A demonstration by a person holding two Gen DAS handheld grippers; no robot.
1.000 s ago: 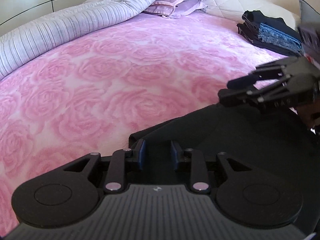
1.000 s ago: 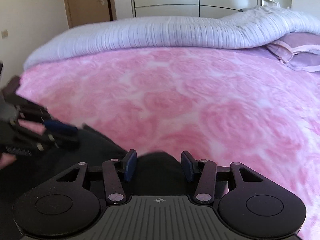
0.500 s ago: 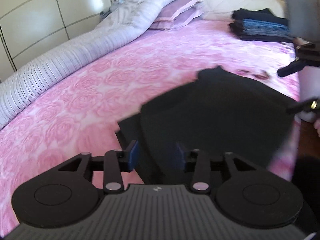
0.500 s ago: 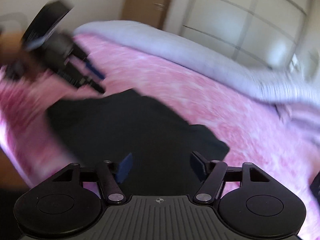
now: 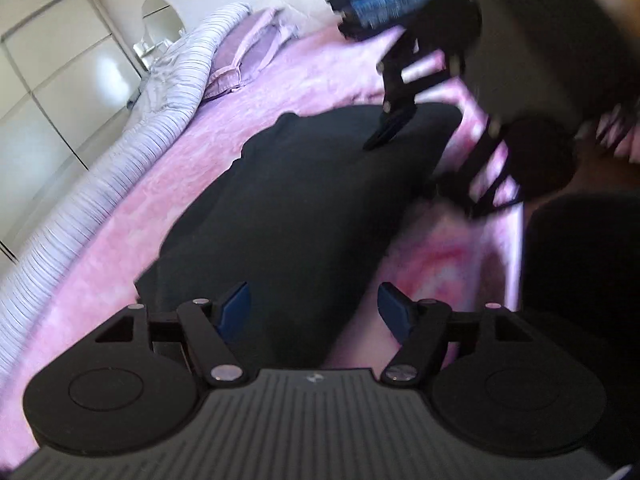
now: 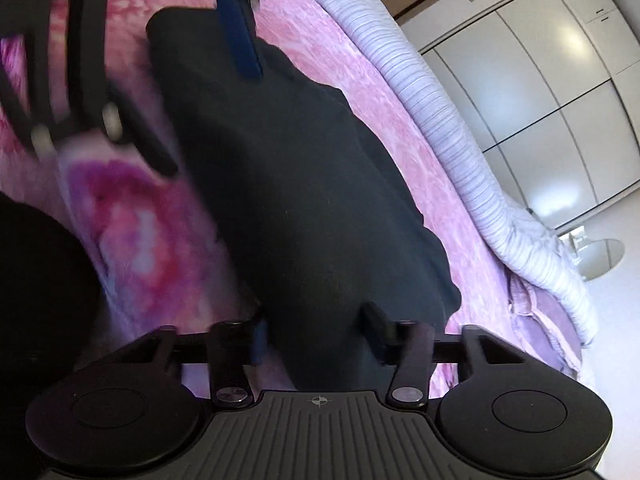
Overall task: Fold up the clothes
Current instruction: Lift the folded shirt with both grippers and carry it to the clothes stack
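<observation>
A black garment [image 5: 304, 200] lies folded into a long strip on the pink rose bedspread [image 5: 192, 184]. My left gripper [image 5: 314, 312] is at one end of it, jaws opening. The cloth lies under and between the blue pads [image 5: 234, 308], which do not press on it. At the other end my right gripper [image 6: 316, 328] is closing, and the black garment [image 6: 312, 200] fills the gap between its fingers. Each view shows the other gripper blurred at the far end: the right gripper [image 5: 420, 160] and the left gripper [image 6: 198, 98].
A striped grey duvet [image 5: 132, 152] runs along the far side of the bed, with lilac pillows [image 5: 248, 60] beyond it. Folded jeans [image 5: 396, 4] are stacked at the head. White wardrobe doors [image 6: 560, 92] and a round mirror [image 6: 600, 256] stand behind. A person's dark clothing [image 5: 584, 300] is at the bed's edge.
Both grippers rolled and swung apart to opposite ends of the garment, which now lies as a long strip. The left jaws widened. The right jaws opened, then narrowed onto the cloth.
</observation>
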